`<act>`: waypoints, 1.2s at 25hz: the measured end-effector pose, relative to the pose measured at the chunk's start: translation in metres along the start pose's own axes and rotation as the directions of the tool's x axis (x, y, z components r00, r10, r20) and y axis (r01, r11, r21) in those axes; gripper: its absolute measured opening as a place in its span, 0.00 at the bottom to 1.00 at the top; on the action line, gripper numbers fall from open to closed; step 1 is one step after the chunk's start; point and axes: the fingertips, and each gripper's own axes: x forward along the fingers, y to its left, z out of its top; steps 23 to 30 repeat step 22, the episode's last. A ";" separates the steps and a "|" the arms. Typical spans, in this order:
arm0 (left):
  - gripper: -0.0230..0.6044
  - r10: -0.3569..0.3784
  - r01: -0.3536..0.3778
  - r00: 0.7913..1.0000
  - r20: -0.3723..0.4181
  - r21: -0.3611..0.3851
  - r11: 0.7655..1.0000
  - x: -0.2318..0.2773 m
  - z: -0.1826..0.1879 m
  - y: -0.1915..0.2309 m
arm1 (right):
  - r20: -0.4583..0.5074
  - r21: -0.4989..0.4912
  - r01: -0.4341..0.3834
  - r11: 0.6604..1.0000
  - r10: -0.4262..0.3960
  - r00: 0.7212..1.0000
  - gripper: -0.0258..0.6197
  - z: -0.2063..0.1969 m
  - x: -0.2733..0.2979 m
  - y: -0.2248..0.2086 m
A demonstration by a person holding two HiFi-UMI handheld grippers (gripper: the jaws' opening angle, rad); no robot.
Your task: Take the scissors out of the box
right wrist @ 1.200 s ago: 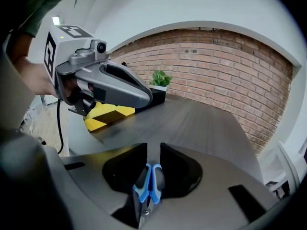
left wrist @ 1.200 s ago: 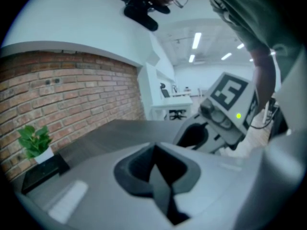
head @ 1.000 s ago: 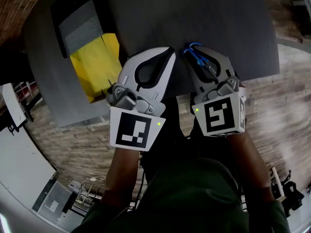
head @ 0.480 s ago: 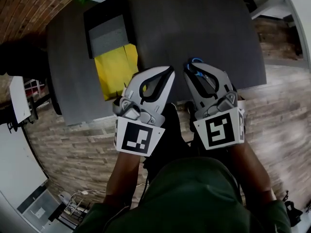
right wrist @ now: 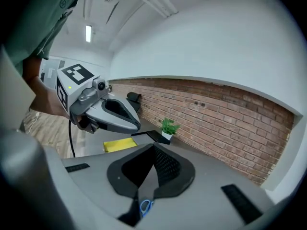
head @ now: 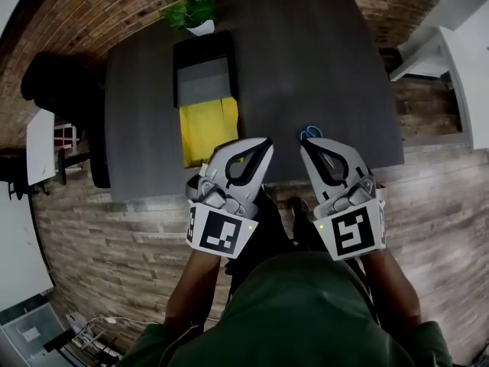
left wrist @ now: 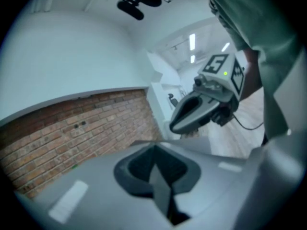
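blue scissors (head: 309,134) on dark table (head: 321,60)

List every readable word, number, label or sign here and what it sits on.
No readable words or numbers anywhere.
Marker cube on the left gripper: black-and-white square pattern, no letters.
Marker cube on the right gripper: the same kind of pattern, no letters.

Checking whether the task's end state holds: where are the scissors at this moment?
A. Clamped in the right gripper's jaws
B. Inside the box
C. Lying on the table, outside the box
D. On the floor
C: the blue-handled scissors lie on the dark table, to the right of the box and just beyond the right gripper, whose jaws are together on nothing.
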 end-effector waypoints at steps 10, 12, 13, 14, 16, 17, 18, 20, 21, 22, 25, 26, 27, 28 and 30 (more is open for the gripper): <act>0.04 0.105 -0.104 0.993 -0.058 0.012 0.994 -0.044 0.006 0.003 | 0.061 -0.044 -0.023 0.999 0.026 0.998 0.05 0.024 -0.030 0.002; 0.04 0.126 -0.125 0.990 -0.066 0.017 0.992 -0.049 0.008 0.004 | 0.072 -0.049 -0.027 0.998 0.030 0.997 0.05 0.026 -0.035 0.000; 0.04 0.135 -0.134 0.988 -0.069 0.020 0.991 -0.051 0.010 0.005 | 0.077 -0.050 -0.028 0.998 0.032 0.997 0.05 0.026 -0.037 -0.001; 0.04 0.144 -0.142 0.987 -0.071 0.023 0.990 -0.053 0.011 0.005 | 0.080 -0.052 -0.029 0.998 0.033 0.996 0.05 0.026 -0.040 -0.002; 0.04 0.157 -0.155 0.985 -0.074 0.030 0.987 -0.056 0.016 0.006 | 0.084 -0.054 -0.030 0.998 0.034 0.996 0.05 0.026 -0.044 -0.005; 0.04 0.162 -0.160 0.984 -0.075 0.033 0.987 -0.058 0.018 0.006 | 0.086 -0.053 -0.030 0.998 0.034 0.996 0.05 0.025 -0.046 -0.007; 0.04 0.165 -0.163 0.983 -0.075 0.035 0.986 -0.059 0.020 0.005 | 0.088 -0.050 -0.030 0.998 0.034 0.996 0.05 0.024 -0.048 -0.008; 0.04 0.168 -0.165 0.983 -0.078 0.037 0.986 -0.060 0.023 0.003 | 0.089 -0.042 -0.030 0.999 0.033 0.995 0.05 0.022 -0.052 -0.009; 0.04 0.168 -0.165 0.983 -0.081 0.037 0.986 -0.061 0.024 0.001 | 0.089 -0.038 -0.029 0.999 0.033 0.995 0.05 0.021 -0.054 -0.010; 0.04 0.167 -0.165 0.982 -0.084 0.037 0.986 -0.062 0.025 -0.001 | 0.089 -0.034 -0.029 0.999 0.032 0.996 0.05 0.019 -0.056 -0.011; 0.04 0.167 -0.165 0.982 -0.084 0.037 0.986 -0.062 0.025 -0.001 | 0.089 -0.034 -0.029 0.999 0.032 0.996 0.05 0.019 -0.056 -0.011; 0.04 0.167 -0.165 0.982 -0.084 0.037 0.986 -0.062 0.025 -0.001 | 0.089 -0.034 -0.029 0.999 0.032 0.996 0.05 0.019 -0.056 -0.011; 0.04 0.167 -0.165 0.982 -0.084 0.037 0.986 -0.062 0.025 -0.001 | 0.089 -0.034 -0.029 0.999 0.032 0.996 0.05 0.019 -0.056 -0.011; 0.04 0.167 -0.165 0.982 -0.084 0.037 0.986 -0.062 0.025 -0.001 | 0.089 -0.034 -0.029 0.999 0.032 0.996 0.05 0.019 -0.056 -0.011; 0.04 0.167 -0.165 0.982 -0.084 0.037 0.986 -0.062 0.025 -0.001 | 0.089 -0.034 -0.029 0.999 0.032 0.996 0.05 0.019 -0.056 -0.011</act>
